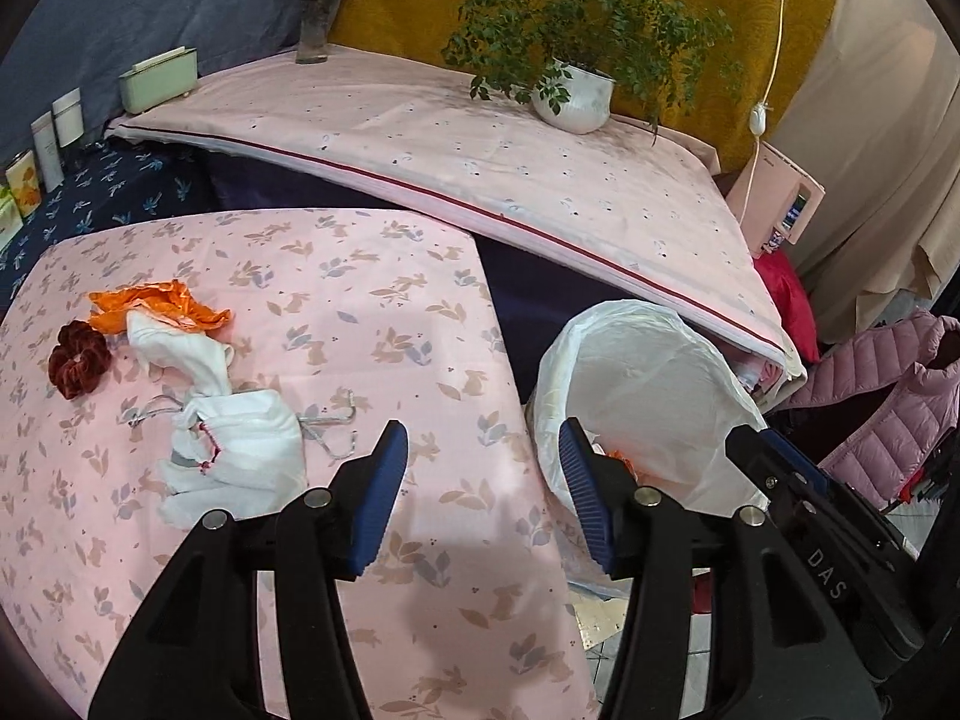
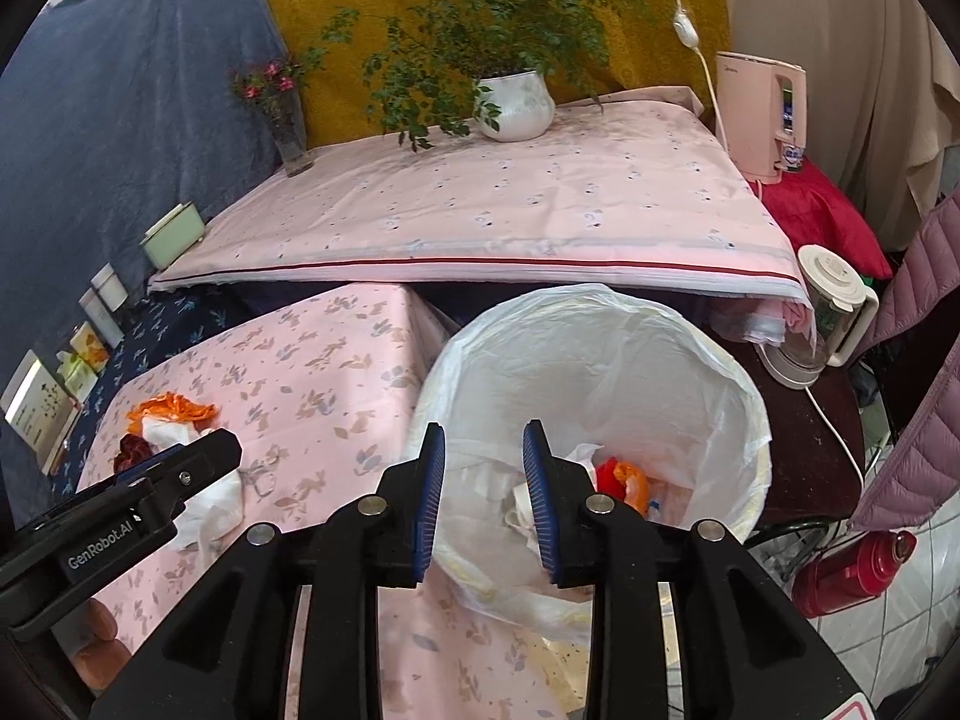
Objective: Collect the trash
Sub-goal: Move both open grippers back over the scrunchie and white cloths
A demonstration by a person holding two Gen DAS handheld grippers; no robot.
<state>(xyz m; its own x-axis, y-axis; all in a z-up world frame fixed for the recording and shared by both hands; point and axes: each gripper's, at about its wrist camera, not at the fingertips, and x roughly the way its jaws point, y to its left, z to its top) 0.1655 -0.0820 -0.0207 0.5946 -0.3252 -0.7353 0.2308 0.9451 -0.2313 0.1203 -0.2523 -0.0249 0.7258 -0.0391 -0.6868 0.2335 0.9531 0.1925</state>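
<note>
The left tongs (image 2: 198,468) cover part of the white cloth (image 2: 210,498) (right wrist view); box labels (image 1: 24,189) unreadable

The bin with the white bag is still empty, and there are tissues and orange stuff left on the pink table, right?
Not quite: the bin is not empty. The right wrist view shows white paper and an orange scrap already inside. The rest is right: tissues and orange stuff remain on the pink table.
</note>
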